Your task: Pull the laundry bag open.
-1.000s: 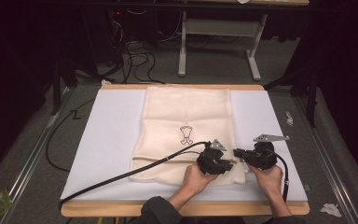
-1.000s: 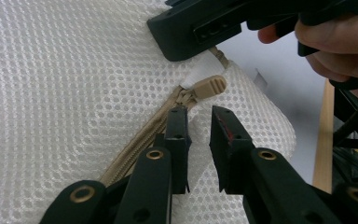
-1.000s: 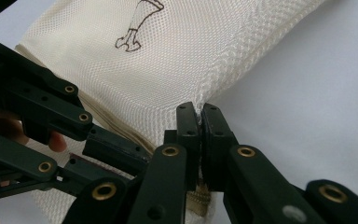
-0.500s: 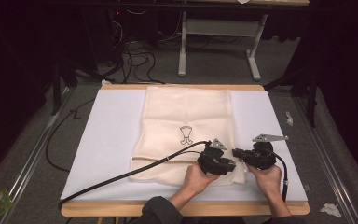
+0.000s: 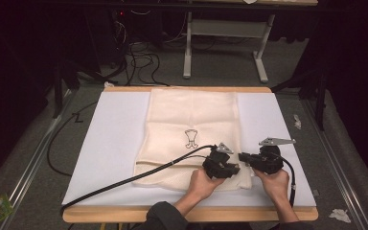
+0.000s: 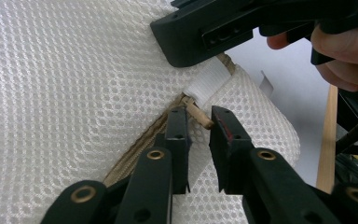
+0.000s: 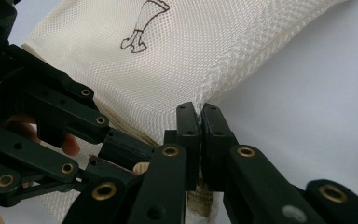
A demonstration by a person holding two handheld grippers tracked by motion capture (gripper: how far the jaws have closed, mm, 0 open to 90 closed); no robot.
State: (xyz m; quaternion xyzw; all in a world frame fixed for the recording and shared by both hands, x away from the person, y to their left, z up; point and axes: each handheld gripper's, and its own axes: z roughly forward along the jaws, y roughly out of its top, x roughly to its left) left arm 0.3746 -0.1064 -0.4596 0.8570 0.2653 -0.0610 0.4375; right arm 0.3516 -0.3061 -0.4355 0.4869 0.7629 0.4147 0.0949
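Near the desk's front edge, right gripper (image 7: 199,122) pinches the cream mesh laundry bag (image 5: 191,122) by its corner seam; left gripper (image 6: 200,127), jaws slightly apart, straddles the small tan zipper pull (image 6: 199,114) just beside

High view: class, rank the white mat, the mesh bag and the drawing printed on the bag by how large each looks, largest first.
1. White mat, covering most of the table.
2. Mesh bag, lying on the mat and covering its middle part.
3. Drawing, a small mark on the bag.
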